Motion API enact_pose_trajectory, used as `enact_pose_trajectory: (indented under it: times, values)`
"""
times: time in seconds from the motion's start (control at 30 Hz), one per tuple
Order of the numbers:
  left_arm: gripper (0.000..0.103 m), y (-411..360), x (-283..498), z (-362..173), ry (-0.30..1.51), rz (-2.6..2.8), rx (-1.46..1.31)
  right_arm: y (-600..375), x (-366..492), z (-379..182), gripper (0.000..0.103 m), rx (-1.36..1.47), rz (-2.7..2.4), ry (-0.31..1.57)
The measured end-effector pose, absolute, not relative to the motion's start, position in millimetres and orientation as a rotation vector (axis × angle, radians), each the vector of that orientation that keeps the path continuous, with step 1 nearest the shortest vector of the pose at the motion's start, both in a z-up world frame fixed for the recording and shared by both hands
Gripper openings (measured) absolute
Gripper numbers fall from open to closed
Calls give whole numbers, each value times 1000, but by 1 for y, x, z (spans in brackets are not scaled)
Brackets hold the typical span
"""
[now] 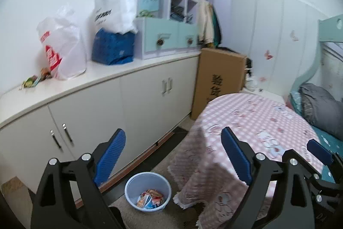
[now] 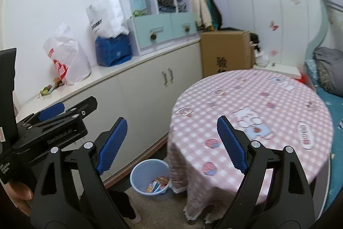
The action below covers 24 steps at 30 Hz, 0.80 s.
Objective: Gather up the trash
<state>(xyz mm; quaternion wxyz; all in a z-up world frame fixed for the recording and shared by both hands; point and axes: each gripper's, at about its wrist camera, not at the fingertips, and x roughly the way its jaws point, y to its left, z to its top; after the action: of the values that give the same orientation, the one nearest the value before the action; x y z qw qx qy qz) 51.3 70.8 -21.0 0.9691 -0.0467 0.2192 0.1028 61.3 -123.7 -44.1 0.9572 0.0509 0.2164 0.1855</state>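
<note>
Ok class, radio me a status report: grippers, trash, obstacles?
Left gripper open, empty. Right gripper open, empty. Wrappers in blue bin. Tablecloth hangs beside bin.

1 bin (image 1: pixel 148 192), 1 table (image 1: pixel 257 121), 2 plastic bags (image 1: pixel 64 47), 1 cardboard box (image 1: pixel 220 79).

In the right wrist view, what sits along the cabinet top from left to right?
Small wrappers → white and red plastic bag → blue package with a white bag over it → mint drawer unit.
</note>
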Motion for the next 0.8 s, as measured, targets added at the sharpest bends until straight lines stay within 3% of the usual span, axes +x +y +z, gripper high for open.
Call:
enact_pose_trajectory:
  times: [0.8]
  values:
    - [92,10,-16,32,303,49,-15,-187,-37,4,90,118,247,244]
